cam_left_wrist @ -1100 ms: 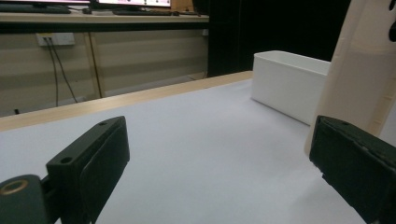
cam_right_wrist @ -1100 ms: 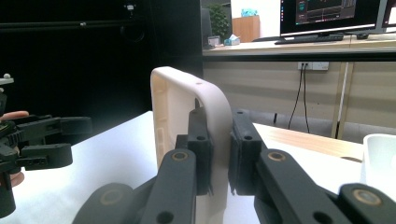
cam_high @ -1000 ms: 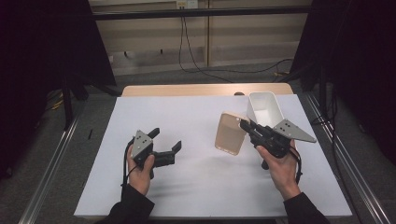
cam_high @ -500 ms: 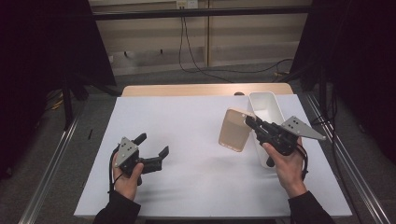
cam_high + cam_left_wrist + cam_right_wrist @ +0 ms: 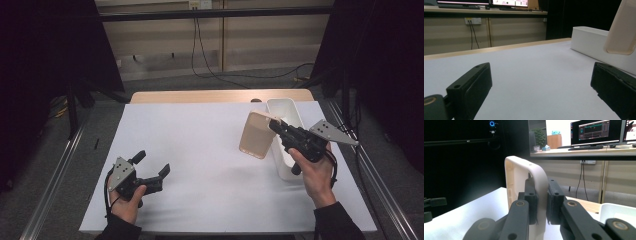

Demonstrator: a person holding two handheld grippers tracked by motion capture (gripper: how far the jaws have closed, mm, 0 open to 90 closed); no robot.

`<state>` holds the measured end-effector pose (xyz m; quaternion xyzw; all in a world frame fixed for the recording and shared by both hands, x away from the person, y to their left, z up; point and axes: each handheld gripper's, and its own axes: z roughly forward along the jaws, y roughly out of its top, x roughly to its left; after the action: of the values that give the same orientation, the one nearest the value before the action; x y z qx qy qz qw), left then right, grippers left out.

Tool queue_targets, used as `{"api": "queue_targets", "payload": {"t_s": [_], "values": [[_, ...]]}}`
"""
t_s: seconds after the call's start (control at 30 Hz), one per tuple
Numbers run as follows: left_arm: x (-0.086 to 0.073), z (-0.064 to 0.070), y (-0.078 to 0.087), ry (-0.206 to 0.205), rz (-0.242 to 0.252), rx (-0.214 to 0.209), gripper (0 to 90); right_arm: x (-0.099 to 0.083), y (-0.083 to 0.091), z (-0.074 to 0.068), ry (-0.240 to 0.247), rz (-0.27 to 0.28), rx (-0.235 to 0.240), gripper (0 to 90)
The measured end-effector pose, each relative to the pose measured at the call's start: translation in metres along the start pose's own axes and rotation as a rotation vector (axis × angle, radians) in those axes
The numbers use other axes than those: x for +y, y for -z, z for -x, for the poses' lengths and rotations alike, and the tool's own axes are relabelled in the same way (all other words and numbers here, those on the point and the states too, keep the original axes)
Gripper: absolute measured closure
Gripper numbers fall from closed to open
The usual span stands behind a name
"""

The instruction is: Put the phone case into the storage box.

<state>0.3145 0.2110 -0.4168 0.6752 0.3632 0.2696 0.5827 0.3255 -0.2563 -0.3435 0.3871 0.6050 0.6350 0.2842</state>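
A beige rectangular lid [image 5: 257,135] with rounded corners hangs tilted above the table, just left of a white oblong bin [image 5: 283,106]. My right gripper [image 5: 274,125] is shut on the lid's upper right rim. In the right gripper view both jaws pinch the lid's edge [image 5: 519,175] at my right gripper [image 5: 541,195], and the bin's corner [image 5: 616,212] lies low at the right. My left gripper [image 5: 152,163] rests low near the table's front left, open and empty. The left gripper view shows my left gripper [image 5: 541,85] with jaws wide apart, the bin [image 5: 589,37] and lid [image 5: 621,30] beyond.
A white sheet [image 5: 200,150] covers the table, with a wooden strip [image 5: 200,96] along its far edge. Cables [image 5: 210,70] trail across the floor behind. Metal rails [image 5: 50,185] run along both sides. My left gripper [image 5: 431,207] appears far left in the right gripper view.
My left gripper has drawn back toward the front left of the table, still open. My right gripper has carried the lid rightward and farther back, up beside the bin.
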Motion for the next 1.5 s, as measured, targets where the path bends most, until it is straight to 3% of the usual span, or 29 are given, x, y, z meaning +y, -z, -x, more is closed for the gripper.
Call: {"api": "queue_targets", "payload": {"t_s": [0.27,0.5,0.73,0.9,1.07,1.17,1.33,1.43,1.5], "values": [[-0.008,-0.006,0.01,-0.005,-0.025,0.011,2.9,0.008,0.004,0.009,-0.009,0.011,-0.009,81.3],[-0.01,-0.011,0.002,0.015,-0.042,0.028,2.9,0.016,0.004,0.017,-0.021,0.026,-0.009,81.2],[-0.012,-0.014,0.004,0.001,-0.049,0.035,2.9,0.021,0.006,0.028,-0.036,0.035,-0.012,81.2],[-0.012,-0.01,0.008,-0.002,-0.044,0.033,3.2,0.032,0.013,0.034,-0.018,0.047,-0.02,81.2],[-0.011,-0.006,0.008,-0.039,-0.052,0.038,3.2,0.044,0.019,0.041,0.008,0.054,-0.04,81.1],[-0.011,-0.007,0.008,-0.015,-0.054,0.032,2.8,0.05,0.019,0.045,0.029,0.055,-0.058,81.1],[-0.01,-0.006,0.009,-0.027,-0.062,0.059,2.8,0.052,0.016,0.056,0.04,0.054,-0.081,81.1],[-0.009,-0.003,0.008,-0.007,-0.058,0.062,2.8,0.052,0.013,0.063,0.052,0.052,-0.089,81.1],[-0.009,-0.002,0.009,-0.026,-0.054,0.055,2.8,0.052,0.01,0.068,0.051,0.055,-0.094,81.1]]}}
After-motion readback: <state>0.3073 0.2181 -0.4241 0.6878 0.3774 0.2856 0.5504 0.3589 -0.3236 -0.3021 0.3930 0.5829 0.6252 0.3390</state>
